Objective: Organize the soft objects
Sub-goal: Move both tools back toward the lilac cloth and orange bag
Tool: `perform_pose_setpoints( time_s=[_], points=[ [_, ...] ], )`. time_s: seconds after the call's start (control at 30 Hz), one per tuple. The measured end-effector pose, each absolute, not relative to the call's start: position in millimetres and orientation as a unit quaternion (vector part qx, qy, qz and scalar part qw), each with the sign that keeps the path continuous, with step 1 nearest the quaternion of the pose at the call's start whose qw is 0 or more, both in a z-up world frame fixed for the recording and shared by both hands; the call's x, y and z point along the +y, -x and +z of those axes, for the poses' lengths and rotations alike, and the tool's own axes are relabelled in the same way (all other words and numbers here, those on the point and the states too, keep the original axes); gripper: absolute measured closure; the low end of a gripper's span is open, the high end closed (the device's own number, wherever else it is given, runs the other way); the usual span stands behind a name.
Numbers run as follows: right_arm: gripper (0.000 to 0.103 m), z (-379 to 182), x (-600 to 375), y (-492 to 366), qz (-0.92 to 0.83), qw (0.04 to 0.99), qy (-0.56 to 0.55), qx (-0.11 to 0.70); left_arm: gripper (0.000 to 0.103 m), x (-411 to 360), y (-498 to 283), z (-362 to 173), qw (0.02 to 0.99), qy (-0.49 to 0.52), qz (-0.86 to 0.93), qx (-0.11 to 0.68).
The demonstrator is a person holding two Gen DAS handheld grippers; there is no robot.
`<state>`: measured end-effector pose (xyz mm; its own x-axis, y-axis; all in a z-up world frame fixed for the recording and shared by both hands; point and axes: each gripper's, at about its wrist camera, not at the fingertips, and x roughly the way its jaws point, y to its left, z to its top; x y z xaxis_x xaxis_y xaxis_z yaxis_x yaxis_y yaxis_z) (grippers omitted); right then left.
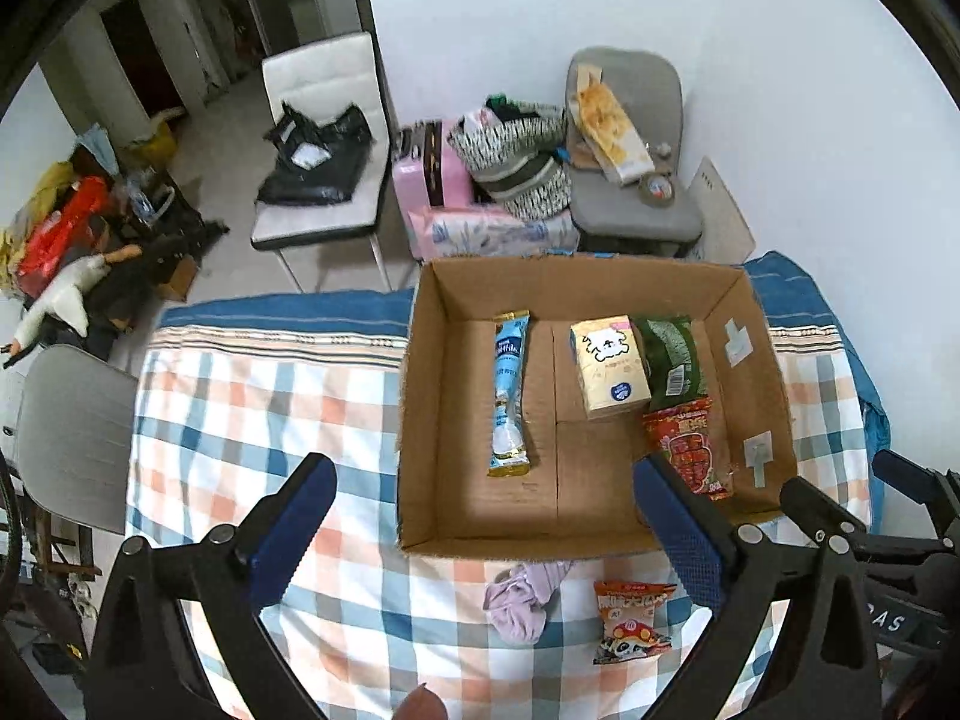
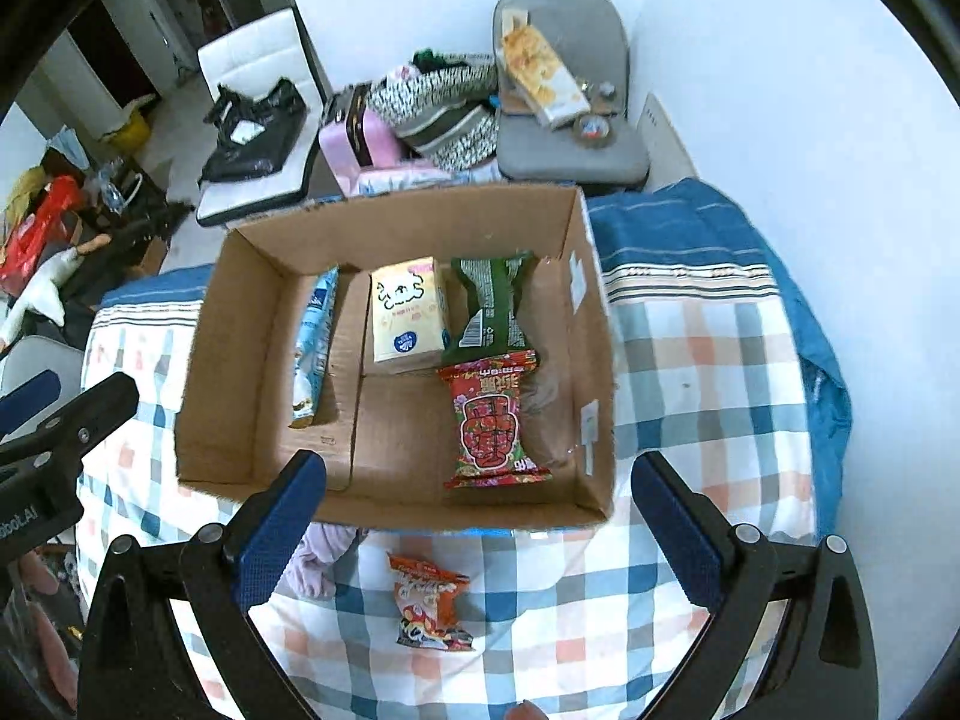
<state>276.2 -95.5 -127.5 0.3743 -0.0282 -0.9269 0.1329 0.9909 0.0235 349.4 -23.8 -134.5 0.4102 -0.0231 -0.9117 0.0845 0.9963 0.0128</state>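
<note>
At frame centre, the cardboard box [image 2: 240,324] holds a blue stick pack [image 2: 313,348], a yellow tissue pack [image 2: 408,318], a green packet [image 2: 492,306] and a red packet [image 2: 495,420]. Below it on the checked bedspread [image 2: 690,360] lie a lilac cloth [image 1: 522,600] and an orange snack bag [image 2: 429,600]; their print is unreadable. The left gripper [image 1: 480,516] and right gripper [image 2: 477,510] gape wide, empty.

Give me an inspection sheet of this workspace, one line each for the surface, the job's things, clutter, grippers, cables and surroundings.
Surface: checked bedsheet, blue blanket at the far end.
Job's things: cardboard box holds blue sachet, yellow tissue pack, green packet and red packet; lilac cloth and orange snack bag lie on the sheet outside it.
Clutter: nothing seen on the bed.
Grippers: left gripper and right gripper open, empty, above the sheet.
Cables: nothing seen.
Surroundings: white chair, grey chair, bags between them, stuffed goose on the floor.
</note>
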Motion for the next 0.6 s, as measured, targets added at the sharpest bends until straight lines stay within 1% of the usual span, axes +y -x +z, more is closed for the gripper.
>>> perform_pose_setpoints(
  time_s=[0.2,0.3,0.4,0.5,0.6],
  points=[
    [0.000,-108,-92,-243,-0.045,0.844,-0.053,0.533,0.001,-19,-322,-130,0.840,-0.021,-0.027,0.542],
    [0.000,-120,-91,-228,-0.036,0.834,-0.061,0.546,0.001,-14,-306,-142,0.836,-0.026,-0.016,0.548],
    [0.000,-153,-87,-218,-0.028,0.811,-0.069,0.580,0.001,-11,-291,-169,0.818,-0.027,-0.010,0.574],
    [0.000,-202,-84,-211,-0.023,0.777,-0.089,0.623,0.001,-7,-279,-205,0.794,-0.036,0.009,0.607],
    [0.000,-250,-77,-203,-0.026,0.755,-0.095,0.648,0.001,-2,-268,-241,0.773,-0.051,0.035,0.632]
  ],
)
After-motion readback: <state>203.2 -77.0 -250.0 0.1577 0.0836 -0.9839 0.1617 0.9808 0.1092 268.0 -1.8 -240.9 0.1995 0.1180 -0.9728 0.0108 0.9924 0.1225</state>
